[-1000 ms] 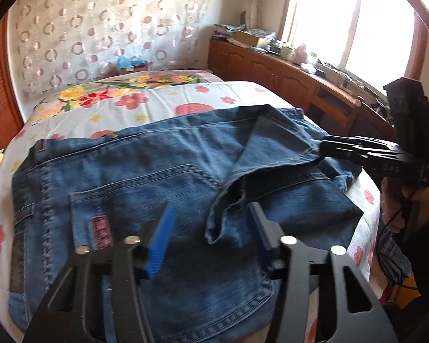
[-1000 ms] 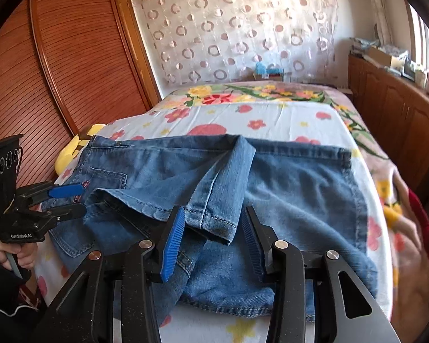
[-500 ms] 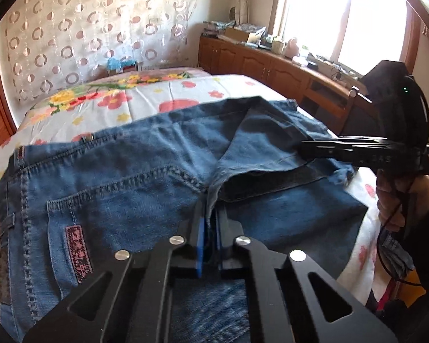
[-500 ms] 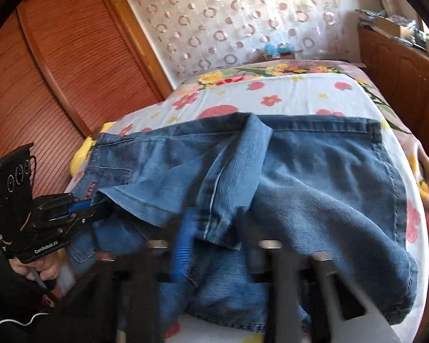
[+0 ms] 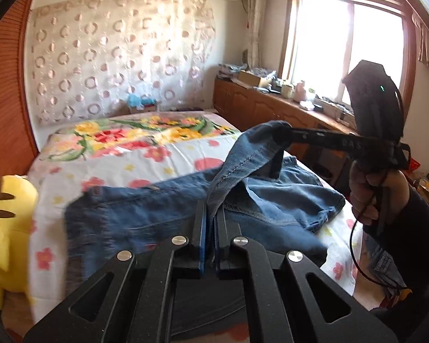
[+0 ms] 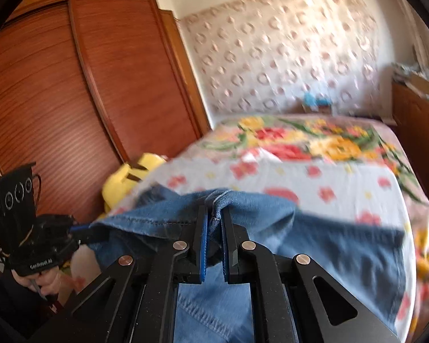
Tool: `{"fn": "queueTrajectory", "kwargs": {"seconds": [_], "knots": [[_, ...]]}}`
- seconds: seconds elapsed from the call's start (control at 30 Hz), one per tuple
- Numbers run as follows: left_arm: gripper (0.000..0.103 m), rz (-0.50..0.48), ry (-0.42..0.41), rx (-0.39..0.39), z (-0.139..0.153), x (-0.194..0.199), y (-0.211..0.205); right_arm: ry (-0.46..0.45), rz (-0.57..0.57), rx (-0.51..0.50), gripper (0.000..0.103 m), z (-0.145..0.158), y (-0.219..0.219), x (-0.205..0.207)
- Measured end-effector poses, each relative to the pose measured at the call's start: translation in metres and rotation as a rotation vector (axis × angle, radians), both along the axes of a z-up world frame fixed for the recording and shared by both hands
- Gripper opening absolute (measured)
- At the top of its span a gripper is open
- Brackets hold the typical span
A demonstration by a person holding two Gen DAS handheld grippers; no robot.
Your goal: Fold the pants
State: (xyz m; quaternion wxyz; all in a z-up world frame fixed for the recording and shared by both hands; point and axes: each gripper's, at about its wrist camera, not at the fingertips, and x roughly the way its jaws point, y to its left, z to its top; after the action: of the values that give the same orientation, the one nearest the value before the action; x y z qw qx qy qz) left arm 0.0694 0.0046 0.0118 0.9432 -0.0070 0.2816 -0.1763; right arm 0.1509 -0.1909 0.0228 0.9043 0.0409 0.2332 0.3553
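Observation:
Blue denim pants (image 5: 157, 214) lie across the near end of a floral bed (image 5: 146, 154). My left gripper (image 5: 211, 211) is shut on the hem edge of a pant leg. My right gripper (image 6: 213, 217) is shut on the same hem further along; in the left wrist view it (image 5: 289, 134) holds the denim lifted above the bed, and the hem stretches taut between the two. The rest of the pants (image 6: 343, 245) hang down onto the bed. The left gripper shows at the left of the right wrist view (image 6: 83, 228).
A yellow plush toy (image 5: 5, 223) sits at the bed's left edge by a wooden wardrobe (image 6: 71, 91). A low wooden cabinet (image 5: 271, 108) with clutter runs under the window on the right. A patterned curtain (image 5: 123, 57) hangs behind the bed.
Both grippers closed on the pant-leg hem and lifted it off the bed. The views tilted up and the denim now hangs stretched between them.

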Motion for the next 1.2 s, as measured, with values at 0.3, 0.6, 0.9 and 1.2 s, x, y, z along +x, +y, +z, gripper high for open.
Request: {"fn": "queueTrajectory", "kwargs": {"seconds": [0.3,0.6,0.9,1.2], "knots": [[0.005,0.12,-0.005,0.022,0.005,-0.022,0.057,-0.077,0.135,-0.022,0.008,0.028,0.085,0.004],[0.005,0.189,0.054,0.036,-0.022,-0.018,0.083,-0.06,0.189,-0.103,0.007,0.012,0.138,0.051],[0.005,0.213,0.12,0.036,-0.05,-0.016,0.094,0.003,0.228,-0.151,0.01,0.01,0.174,0.075],[0.005,0.254,0.198,0.024,-0.083,-0.01,0.107,-0.006,0.115,-0.174,0.05,0.016,0.129,0.064]]}}
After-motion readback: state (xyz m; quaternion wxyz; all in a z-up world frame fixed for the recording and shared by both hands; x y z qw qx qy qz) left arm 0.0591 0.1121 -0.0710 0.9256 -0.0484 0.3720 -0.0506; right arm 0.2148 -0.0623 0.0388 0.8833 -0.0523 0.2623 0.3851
